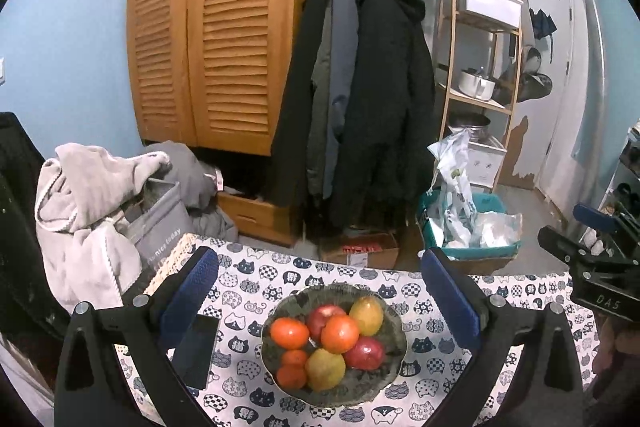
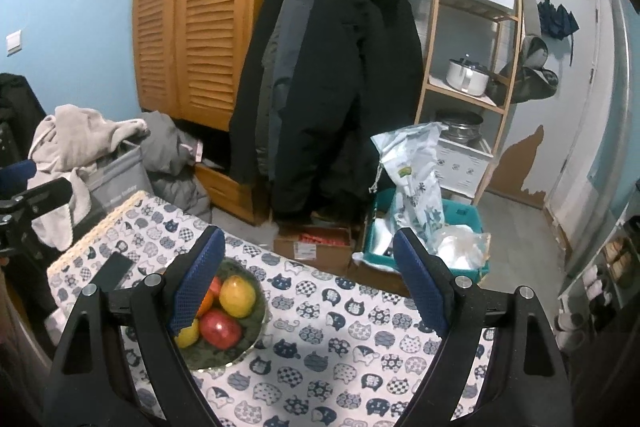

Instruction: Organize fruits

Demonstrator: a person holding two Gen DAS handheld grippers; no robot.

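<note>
While your left claw [image 1: 320, 301] stands wide with nothing between its blue pads, the fruit plate [image 1: 394, 319] sits on the worktop [image 1: 520, 291] just ahead of it, on a cat-print cloth. You see it heaped: two red apples [image 1: 364, 351], two yellow-green mangoes [image 1: 366, 315], large orange fruits [image 1: 340, 333] in the middle and small ones at the near left rim. Your right claw [image 2: 308, 277] is also spread wide and empty, with the plate low to its left, partly hidden behind its left finger [image 2: 196, 283]. A dark flat object [image 1: 196, 351] lies left of the plate.
</note>
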